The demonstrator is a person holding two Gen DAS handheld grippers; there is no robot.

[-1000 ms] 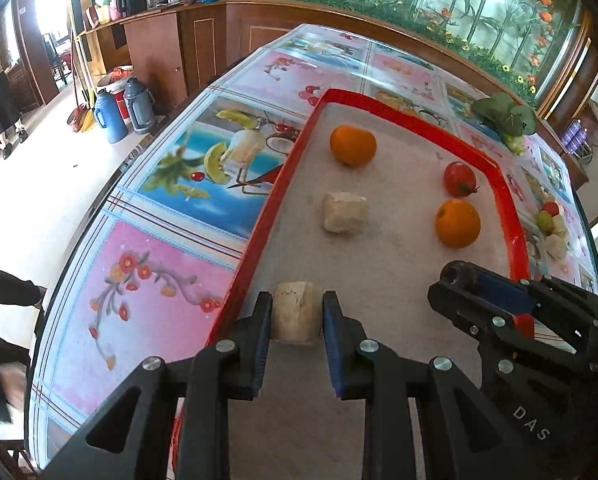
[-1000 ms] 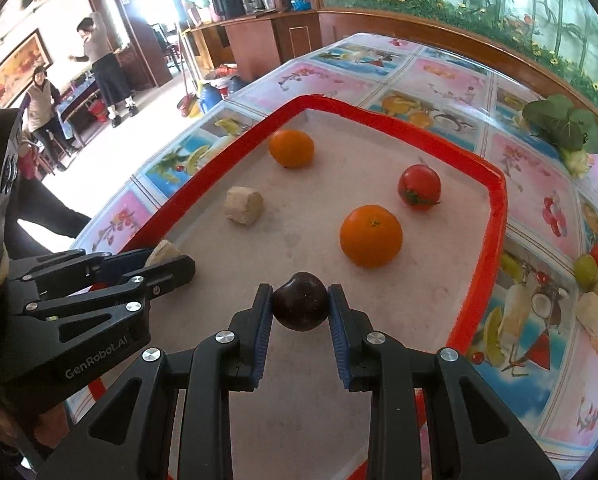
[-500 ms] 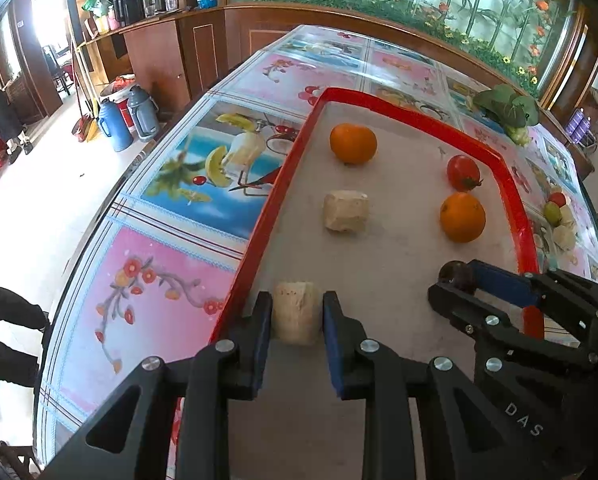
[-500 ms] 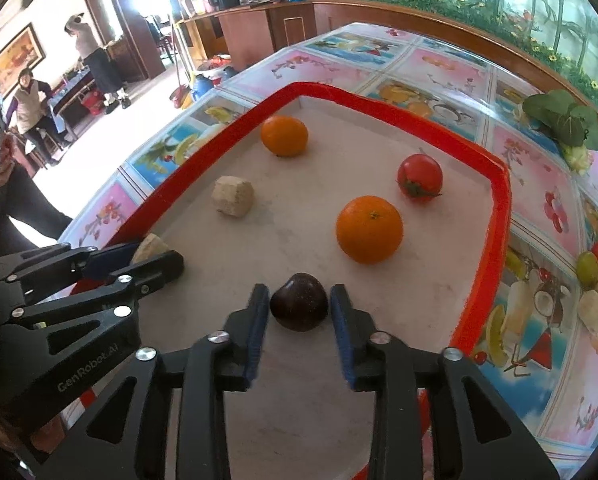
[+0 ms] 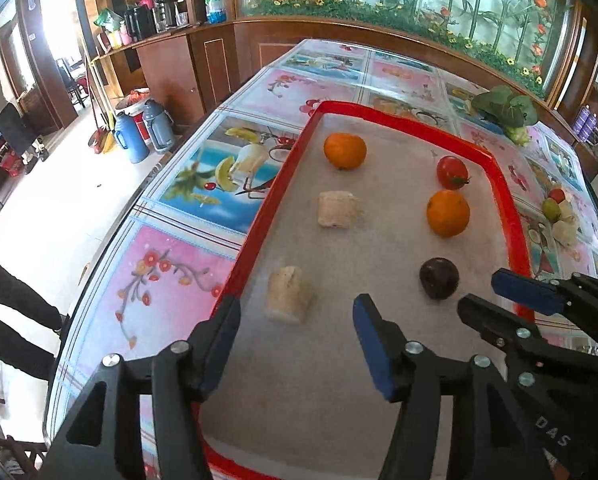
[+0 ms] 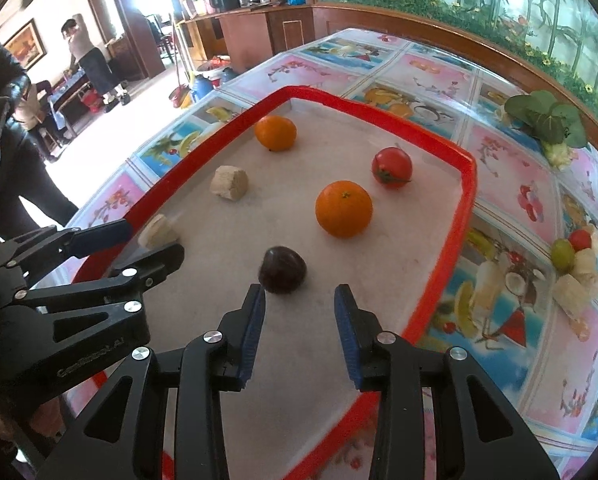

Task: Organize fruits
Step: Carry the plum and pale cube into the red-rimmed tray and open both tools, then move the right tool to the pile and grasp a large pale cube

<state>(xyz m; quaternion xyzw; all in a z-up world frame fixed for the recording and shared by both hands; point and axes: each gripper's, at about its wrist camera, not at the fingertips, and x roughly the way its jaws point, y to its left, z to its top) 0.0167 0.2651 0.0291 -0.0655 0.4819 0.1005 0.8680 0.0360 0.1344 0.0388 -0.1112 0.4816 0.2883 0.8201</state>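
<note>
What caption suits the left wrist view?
Left gripper open just behind a pale chunk on the red tray, jaws just opened.

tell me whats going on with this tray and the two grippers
A person is sorting fruit on a red tray with a hand-held gripper in each hand. The left gripper has just been opening and the pale chunk now lies free on the tray ahead of its fingers. The right gripper is open too, with the dark plum resting just beyond its fingertips, untouched. Two oranges, a tomato and another pale chunk sit farther up the tray.
</note>
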